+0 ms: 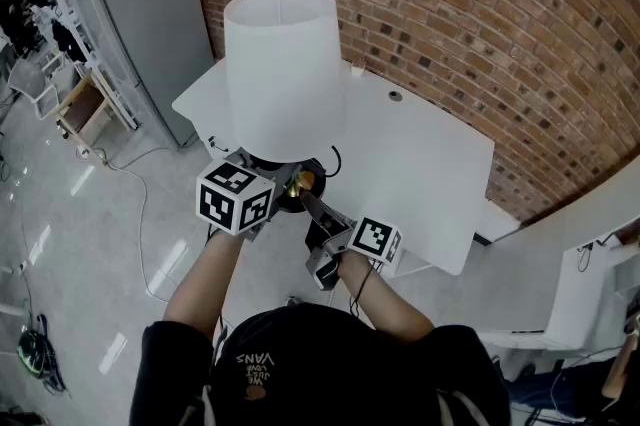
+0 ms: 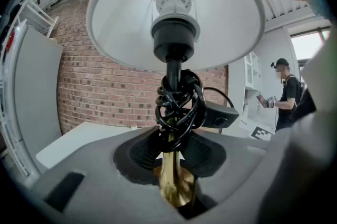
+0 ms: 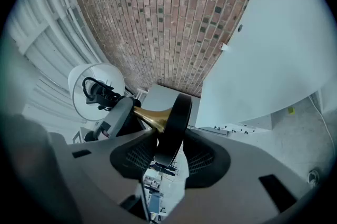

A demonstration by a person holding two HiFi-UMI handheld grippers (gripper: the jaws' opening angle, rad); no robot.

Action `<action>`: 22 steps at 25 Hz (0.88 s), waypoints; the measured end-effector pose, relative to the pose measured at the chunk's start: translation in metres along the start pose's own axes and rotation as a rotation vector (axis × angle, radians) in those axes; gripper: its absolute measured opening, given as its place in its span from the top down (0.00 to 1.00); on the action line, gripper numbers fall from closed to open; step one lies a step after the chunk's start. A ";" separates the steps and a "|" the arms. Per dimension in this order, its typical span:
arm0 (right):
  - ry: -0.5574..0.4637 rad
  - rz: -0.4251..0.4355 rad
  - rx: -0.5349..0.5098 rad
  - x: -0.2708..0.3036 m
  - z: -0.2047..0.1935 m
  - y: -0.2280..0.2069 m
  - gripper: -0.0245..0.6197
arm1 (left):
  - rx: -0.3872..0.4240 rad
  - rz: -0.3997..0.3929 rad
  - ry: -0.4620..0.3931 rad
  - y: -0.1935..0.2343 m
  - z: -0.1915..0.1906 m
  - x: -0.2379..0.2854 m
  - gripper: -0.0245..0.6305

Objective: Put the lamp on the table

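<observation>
**Lamp in both tongs at the table's near edge**

A red brick wall (image 1: 470, 4) runs behind a white table (image 1: 420, 154), with a tall grey cabinet (image 1: 140, 4) to its left and a glossy pale floor (image 1: 70, 234) where a thin cable (image 1: 141, 214) trails. Seen from my head, I stand at the table's near long edge with both forearms reaching forward.

The lamp (image 1: 283, 74) is up in my two tongs. Its white drum shade (image 1: 280, 44) shows in front of the table's left part. The dark foot is low down at the near edge, between my marker cubes, and I cannot tell whether it touches the top.

My left tongs (image 2: 171, 148) are clamped on the brass stem (image 2: 174, 186). One ribbed pad sits on either side of it, just below a bundle of black cord (image 2: 179, 104) wound round the stem. Above that are the black bulb socket (image 2: 172, 39) and the open underside of the shade. Off to the right in this view a person (image 2: 288, 92) stands well back, near white shelving.

My right tongs (image 3: 169, 152) are closed on the rim of the round black base (image 3: 174, 123), which stands edge-on between the pads. The brass stem leaves it to the left towards the shade, and the body of my left tongs crosses the stem there.
</observation>
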State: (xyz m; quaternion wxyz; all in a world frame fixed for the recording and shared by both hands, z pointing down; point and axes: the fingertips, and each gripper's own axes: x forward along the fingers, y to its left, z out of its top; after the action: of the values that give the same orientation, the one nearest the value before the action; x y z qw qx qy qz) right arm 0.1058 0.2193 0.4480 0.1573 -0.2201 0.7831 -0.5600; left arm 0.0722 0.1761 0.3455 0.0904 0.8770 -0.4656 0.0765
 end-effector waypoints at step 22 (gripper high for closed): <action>0.007 -0.043 0.121 0.111 0.045 -0.059 0.76 | -0.061 0.002 0.048 0.123 -0.021 0.061 0.78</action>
State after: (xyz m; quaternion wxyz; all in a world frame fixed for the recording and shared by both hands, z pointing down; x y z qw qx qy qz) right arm 0.0432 0.1091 0.4897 0.1556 -0.2251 0.7434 -0.6103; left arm 0.0030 0.0648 0.3894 0.1280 0.8713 -0.4664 0.0835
